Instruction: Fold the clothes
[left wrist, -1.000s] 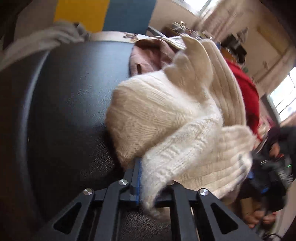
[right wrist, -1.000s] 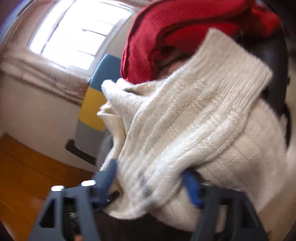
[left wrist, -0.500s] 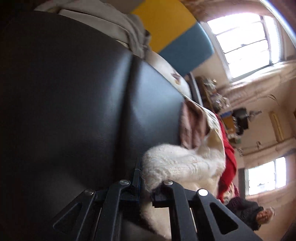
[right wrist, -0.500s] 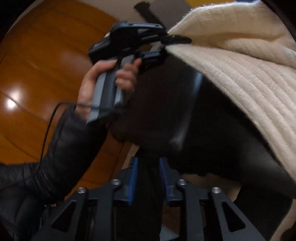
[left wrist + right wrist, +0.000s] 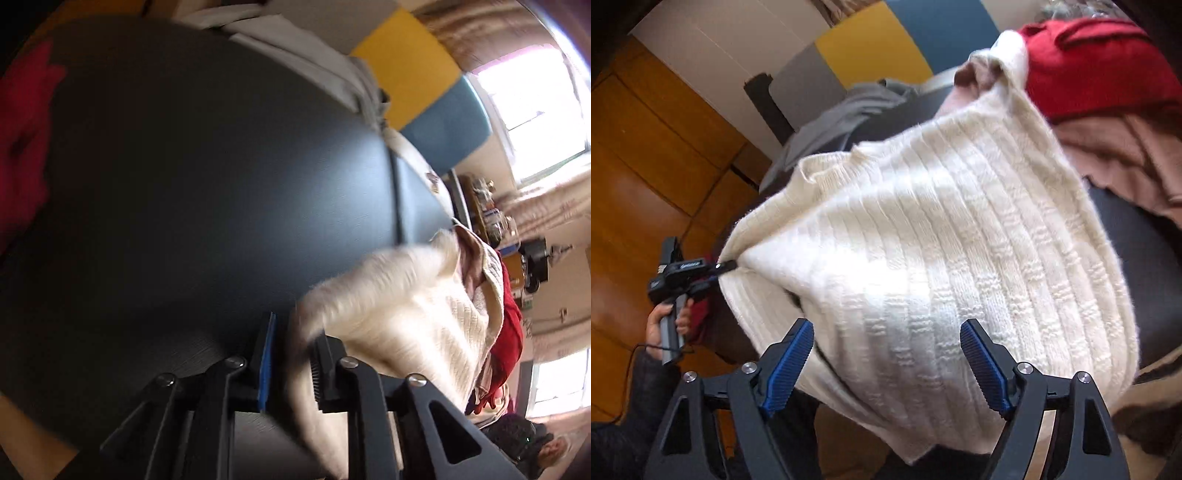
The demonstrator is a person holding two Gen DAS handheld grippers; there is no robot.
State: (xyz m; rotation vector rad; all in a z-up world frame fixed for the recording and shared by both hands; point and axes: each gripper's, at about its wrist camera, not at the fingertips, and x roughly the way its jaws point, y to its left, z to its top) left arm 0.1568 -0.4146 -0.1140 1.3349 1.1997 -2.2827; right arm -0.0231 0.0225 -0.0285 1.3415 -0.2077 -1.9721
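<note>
a black couch (image 5: pixel 207 177) fills most of the left wrist view, with a grey cloth (image 5: pixel 314 62) bunched along its far edge at about 1 o'clock and a yellow and blue panel (image 5: pixel 428 85) behind it. a red garment (image 5: pixel 1097 62) sits at 1 o'clock in the right wrist view, on top of a dusty pink garment (image 5: pixel 1123 155) at 2 o'clock; both lie against the far end of the sweater. another patch of red cloth (image 5: pixel 26 140) shows at 9 o'clock in the left wrist view. the wooden floor (image 5: pixel 646 158) runs down the 9 o'clock side.

the cream sweater (image 5: pixel 942 240) hangs stretched over the couch. the left tongs (image 5: pixel 291 362) have a corner of it between their jaws, which stand a little apart in the blurred left wrist view; from the right wrist view the same tool (image 5: pixel 683 280), at 9 o'clock in the person's hand (image 5: pixel 666 325), has the sweater's edge pulled taut from its tip, so it grips the cloth. the right tongs (image 5: pixel 886 362) stand wide open, blue pads (image 5: pixel 786 365) well apart, with the sweater's lower edge draped between and just beyond them at 12 o'clock; whether the pads touch the knit i cannot tell.
</note>
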